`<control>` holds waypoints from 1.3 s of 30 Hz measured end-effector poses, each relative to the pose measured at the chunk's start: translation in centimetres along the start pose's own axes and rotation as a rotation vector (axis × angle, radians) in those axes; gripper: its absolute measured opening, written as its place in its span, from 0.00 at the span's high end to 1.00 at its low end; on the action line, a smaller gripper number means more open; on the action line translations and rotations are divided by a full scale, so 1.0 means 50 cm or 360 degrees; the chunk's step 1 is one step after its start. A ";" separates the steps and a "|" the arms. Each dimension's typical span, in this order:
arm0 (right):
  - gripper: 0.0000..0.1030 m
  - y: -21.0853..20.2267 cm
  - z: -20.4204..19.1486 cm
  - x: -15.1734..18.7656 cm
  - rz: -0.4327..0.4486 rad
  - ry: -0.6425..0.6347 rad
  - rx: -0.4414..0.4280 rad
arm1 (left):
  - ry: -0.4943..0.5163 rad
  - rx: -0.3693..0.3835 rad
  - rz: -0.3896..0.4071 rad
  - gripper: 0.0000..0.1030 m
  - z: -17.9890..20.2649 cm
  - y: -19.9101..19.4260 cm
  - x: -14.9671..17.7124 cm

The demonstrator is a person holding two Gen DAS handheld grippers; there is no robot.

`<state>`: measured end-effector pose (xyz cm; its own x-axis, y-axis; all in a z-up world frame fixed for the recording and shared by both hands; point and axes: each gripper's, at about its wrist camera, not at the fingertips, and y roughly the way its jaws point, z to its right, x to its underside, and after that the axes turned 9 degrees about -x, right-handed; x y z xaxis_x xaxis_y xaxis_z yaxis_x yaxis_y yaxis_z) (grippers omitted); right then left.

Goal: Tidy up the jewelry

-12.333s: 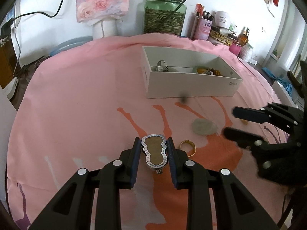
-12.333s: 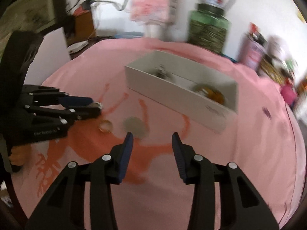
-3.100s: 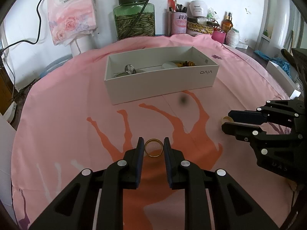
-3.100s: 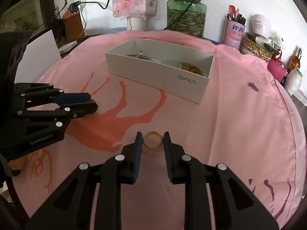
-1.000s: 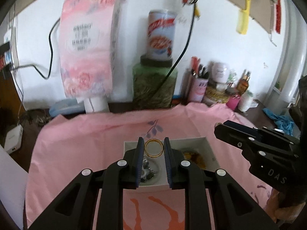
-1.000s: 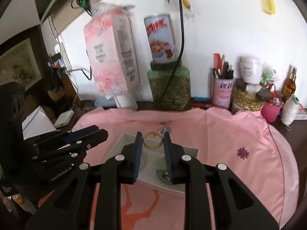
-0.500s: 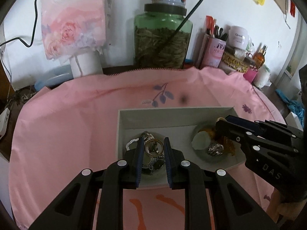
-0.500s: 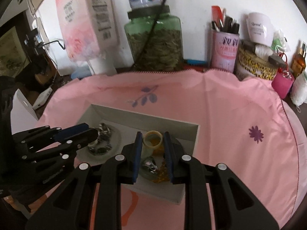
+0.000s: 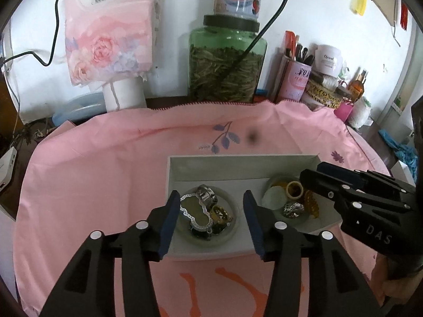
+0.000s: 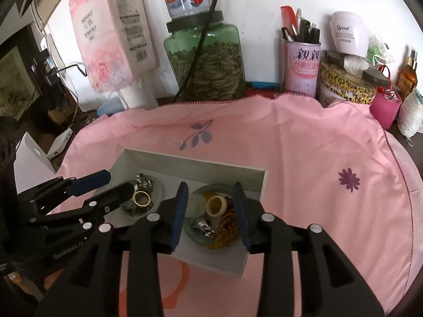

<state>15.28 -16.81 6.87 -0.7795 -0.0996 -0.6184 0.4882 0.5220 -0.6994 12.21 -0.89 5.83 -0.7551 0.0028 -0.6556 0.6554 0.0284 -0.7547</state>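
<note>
A white box (image 9: 238,162) (image 10: 252,259) on the pink cloth holds two small dishes of jewelry. My left gripper (image 9: 210,218) is open over the left dish (image 9: 232,233); a gold ring (image 9: 220,214) (image 10: 141,198) lies there beside a silver-rimmed pendant (image 9: 194,211). My right gripper (image 10: 210,211) is open over the right dish (image 10: 191,233); a cream ring (image 10: 216,205) (image 9: 294,189) lies there with a pale stone (image 9: 273,200), a silver piece (image 10: 203,225) and amber beads (image 10: 224,231).
Along the back wall stand a green glass jar (image 9: 227,68) with a can on top, a pink tissue pack (image 9: 111,26), a pink pen holder (image 10: 301,67), tins and bottles (image 10: 408,75). A black cable (image 9: 275,18) hangs down by the jar.
Both grippers have opened and let go of their rings. The gold ring now lies in the left dish, the cream ring in the right dish. Both grippers stay over the box.
</note>
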 end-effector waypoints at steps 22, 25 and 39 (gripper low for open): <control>0.20 -0.125 -0.068 0.022 0.0187 -0.0073 0.0096 | -0.0145 -0.0077 0.0104 0.14 -0.030 -0.099 0.010; 0.19 -0.135 -0.061 0.053 0.0187 -0.0039 0.0097 | -0.0134 -0.0084 0.0072 0.13 -0.022 -0.102 0.037; 0.15 -0.077 -0.014 0.137 0.0151 0.0028 0.0308 | 0.0131 -0.0381 0.0154 0.12 0.033 -0.062 0.147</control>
<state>7.79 -18.92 5.59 -0.7323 -0.0422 -0.6796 0.6246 0.3559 -0.6951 4.65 -2.61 3.34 -0.6941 0.0981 -0.7131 0.7096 0.2594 -0.6551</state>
